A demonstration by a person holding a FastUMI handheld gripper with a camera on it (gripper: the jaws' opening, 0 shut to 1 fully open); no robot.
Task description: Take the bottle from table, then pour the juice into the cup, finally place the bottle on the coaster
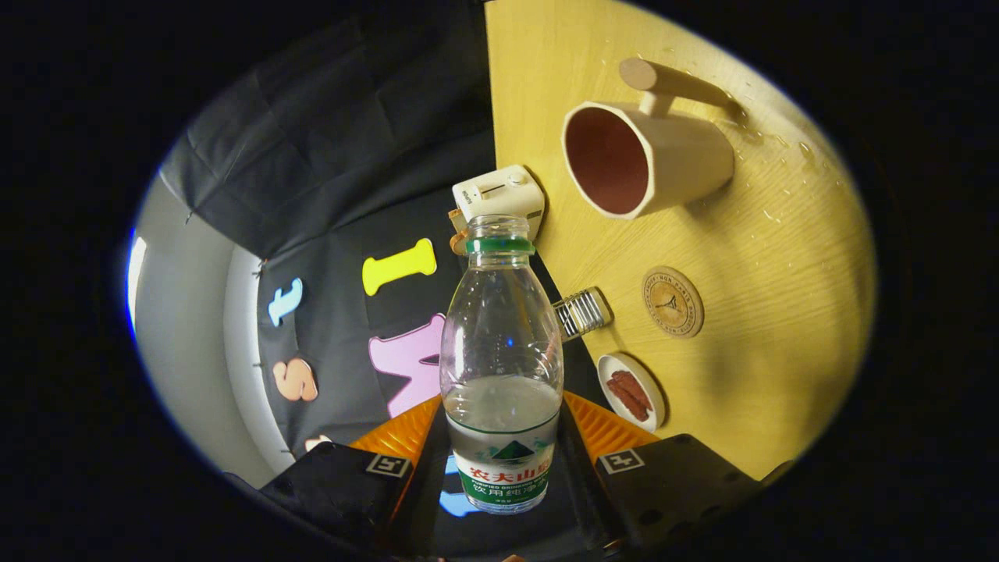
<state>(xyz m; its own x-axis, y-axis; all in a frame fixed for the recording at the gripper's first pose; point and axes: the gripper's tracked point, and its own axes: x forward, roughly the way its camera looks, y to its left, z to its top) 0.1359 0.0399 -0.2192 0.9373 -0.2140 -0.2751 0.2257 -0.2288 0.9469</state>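
Pale wooden table [780,257] runs rotated on its side in the view, so the gripper [503,460] is rolled over. Its fingers clench the clear bottle [501,367] at its labelled lower part; green-and-white label, writing too small to vouch for. Beyond stand the cup [652,156] and the round coaster [673,302], apart.

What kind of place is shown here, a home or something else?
Probably a staged booth, not a real home: a black cloth wall beside a wooden table holding a cup and coaster. The claw is shut on the bottle.
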